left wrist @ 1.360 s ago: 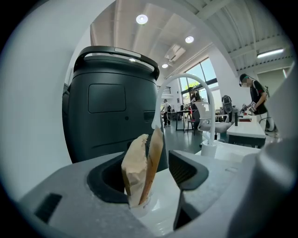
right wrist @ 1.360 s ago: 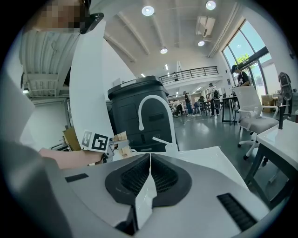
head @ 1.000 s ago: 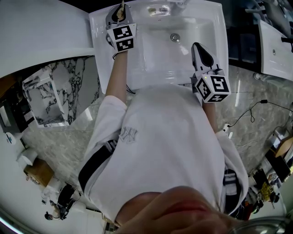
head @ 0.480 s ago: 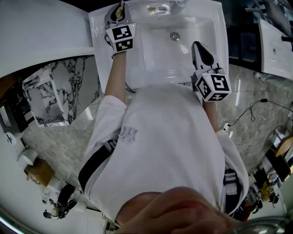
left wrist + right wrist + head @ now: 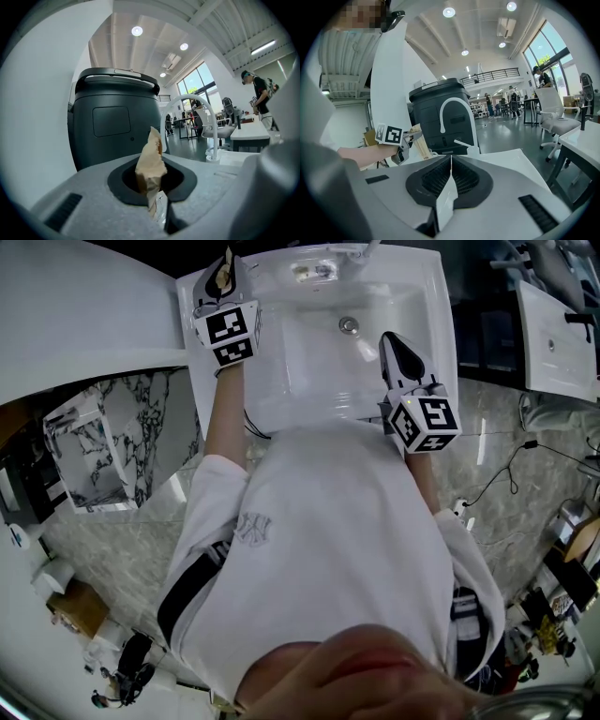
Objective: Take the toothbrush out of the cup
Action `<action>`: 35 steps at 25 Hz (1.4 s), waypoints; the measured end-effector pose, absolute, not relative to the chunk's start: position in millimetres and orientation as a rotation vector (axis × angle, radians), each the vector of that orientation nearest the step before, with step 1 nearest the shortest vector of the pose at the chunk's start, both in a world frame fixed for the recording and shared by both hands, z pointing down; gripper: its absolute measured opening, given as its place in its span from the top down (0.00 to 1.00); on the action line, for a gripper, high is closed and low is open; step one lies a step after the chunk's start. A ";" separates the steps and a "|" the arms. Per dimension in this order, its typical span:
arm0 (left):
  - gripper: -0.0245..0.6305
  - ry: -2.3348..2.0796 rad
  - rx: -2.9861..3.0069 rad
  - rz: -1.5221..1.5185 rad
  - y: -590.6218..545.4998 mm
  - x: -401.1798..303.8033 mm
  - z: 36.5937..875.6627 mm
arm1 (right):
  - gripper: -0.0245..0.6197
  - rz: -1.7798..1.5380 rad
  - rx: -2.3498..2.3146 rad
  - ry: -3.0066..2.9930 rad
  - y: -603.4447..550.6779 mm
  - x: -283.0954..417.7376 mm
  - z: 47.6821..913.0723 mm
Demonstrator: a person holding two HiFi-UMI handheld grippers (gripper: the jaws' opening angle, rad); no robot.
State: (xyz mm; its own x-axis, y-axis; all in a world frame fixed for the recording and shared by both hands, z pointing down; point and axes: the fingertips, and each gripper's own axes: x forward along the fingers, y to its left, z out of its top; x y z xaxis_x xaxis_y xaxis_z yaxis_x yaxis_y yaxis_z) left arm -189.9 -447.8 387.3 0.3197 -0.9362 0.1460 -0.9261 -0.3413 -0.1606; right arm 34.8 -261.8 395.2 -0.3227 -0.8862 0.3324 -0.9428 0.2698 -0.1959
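A tan, paper-wrapped toothbrush [image 5: 151,161] stands upright between the jaws of my left gripper [image 5: 157,201], which is shut on it. In the head view that gripper [image 5: 225,263] is over the back left corner of the white sink [image 5: 319,381], with the toothbrush [image 5: 223,277] showing at its tip. The right gripper view shows the left gripper [image 5: 408,140] holding the toothbrush [image 5: 421,143] up in the air. No cup shows in any view. My right gripper [image 5: 451,161] is shut with nothing in it and hangs over the right side of the basin [image 5: 389,338].
A white arched faucet [image 5: 443,112] rises at the sink's back edge, with a dark bin [image 5: 117,122] behind it. The drain [image 5: 348,325] lies mid-basin. A white counter [image 5: 84,306] is at the left and another white basin [image 5: 553,334] at the right. Cables [image 5: 506,470] lie on the marbled floor.
My left gripper has lifted with the toothbrush, toward the picture's top left. The right gripper has kept its place over the basin.
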 end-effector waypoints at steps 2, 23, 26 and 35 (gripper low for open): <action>0.91 1.774 -2.525 -0.302 -445.3 -189.5 381.4 | 0.94 0.535 1.731 -2.374 -260.4 35.3 394.4; 0.91 1.749 -2.494 -0.129 -410.6 -183.4 312.1 | 0.94 0.515 1.753 -2.386 -235.6 51.9 386.7; 0.91 1.739 -2.498 -0.102 -403.7 -180.5 301.9 | 0.94 0.514 1.755 -2.381 -232.4 56.0 386.5; 0.91 1.679 -2.484 -0.007 -370.9 -179.3 257.3 | 0.94 0.500 1.759 -2.383 -227.0 60.1 384.0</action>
State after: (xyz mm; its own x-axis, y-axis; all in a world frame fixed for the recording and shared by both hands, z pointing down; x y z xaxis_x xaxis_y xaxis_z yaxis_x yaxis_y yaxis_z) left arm -179.3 -370.9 257.3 0.3758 -0.9236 -0.0763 -0.9229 -0.3655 -0.1211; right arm 60.1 -227.0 384.0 -0.3080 -0.9019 0.3029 -0.9475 0.2623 -0.1827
